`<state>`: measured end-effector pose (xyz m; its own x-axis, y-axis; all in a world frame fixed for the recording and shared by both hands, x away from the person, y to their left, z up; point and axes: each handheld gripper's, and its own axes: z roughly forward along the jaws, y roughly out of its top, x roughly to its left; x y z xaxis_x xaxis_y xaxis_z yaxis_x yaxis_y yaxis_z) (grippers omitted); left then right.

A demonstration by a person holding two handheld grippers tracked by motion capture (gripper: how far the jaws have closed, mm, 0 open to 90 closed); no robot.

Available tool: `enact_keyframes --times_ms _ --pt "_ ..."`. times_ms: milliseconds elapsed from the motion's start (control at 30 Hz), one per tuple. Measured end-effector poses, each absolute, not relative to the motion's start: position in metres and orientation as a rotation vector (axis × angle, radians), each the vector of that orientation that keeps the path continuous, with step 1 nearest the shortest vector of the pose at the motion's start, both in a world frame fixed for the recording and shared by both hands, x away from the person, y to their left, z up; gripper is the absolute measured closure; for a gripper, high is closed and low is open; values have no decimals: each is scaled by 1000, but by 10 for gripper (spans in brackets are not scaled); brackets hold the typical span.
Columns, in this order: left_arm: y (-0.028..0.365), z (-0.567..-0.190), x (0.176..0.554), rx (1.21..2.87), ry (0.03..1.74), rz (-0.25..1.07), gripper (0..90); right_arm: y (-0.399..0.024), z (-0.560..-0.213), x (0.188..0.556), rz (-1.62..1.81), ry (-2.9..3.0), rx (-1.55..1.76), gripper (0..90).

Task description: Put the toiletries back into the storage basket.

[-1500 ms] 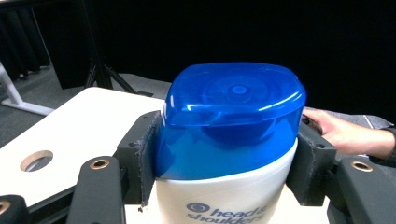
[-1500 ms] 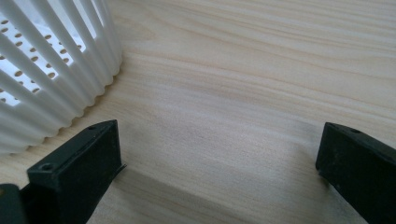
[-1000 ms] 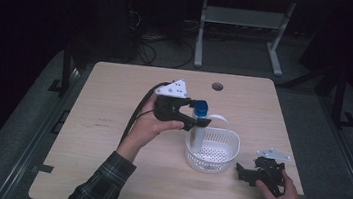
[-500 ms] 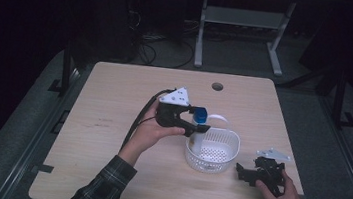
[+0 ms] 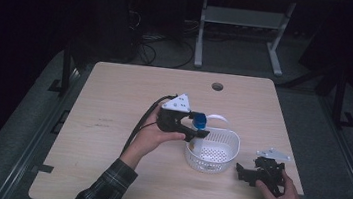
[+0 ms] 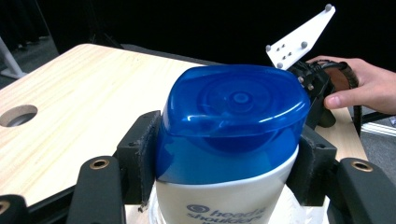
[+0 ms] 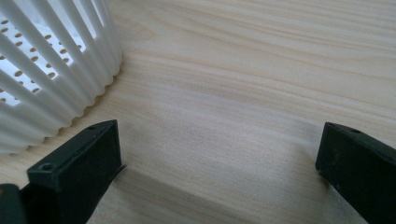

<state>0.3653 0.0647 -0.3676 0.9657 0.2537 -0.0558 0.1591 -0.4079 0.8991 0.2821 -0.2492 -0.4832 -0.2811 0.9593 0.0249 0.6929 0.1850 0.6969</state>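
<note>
A white shampoo bottle with a blue cap (image 6: 233, 121) sits between the pads of my left gripper (image 6: 229, 163), which is shut on it just below the cap. In the high view the left gripper (image 5: 196, 128) holds the bottle (image 5: 200, 120) over the left rim of a white slotted basket (image 5: 218, 157). Part of the bottle's white body is hidden behind the gripper. My right gripper (image 5: 246, 172) rests low on the table right of the basket, held by a hand. Its jaws stand wide apart in the right gripper view (image 7: 219, 163), with bare wood between them.
The wooden table (image 5: 113, 102) has a round cable hole (image 5: 217, 86) near its far edge. The basket wall (image 7: 51, 70) stands close to the right gripper's left jaw. A metal stand (image 5: 243, 26) and cables lie on the floor beyond the table.
My left gripper has carried the bottle rightward and lower, from left of the basket to over its rim. The right gripper has stayed put.
</note>
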Motion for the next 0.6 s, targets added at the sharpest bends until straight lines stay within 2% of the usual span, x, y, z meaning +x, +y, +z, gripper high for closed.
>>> enact_keyframes --times_ms 600 --pt "64 -385 361 2020 303 99 360 -249 -483 282 854 2046 1549 0"
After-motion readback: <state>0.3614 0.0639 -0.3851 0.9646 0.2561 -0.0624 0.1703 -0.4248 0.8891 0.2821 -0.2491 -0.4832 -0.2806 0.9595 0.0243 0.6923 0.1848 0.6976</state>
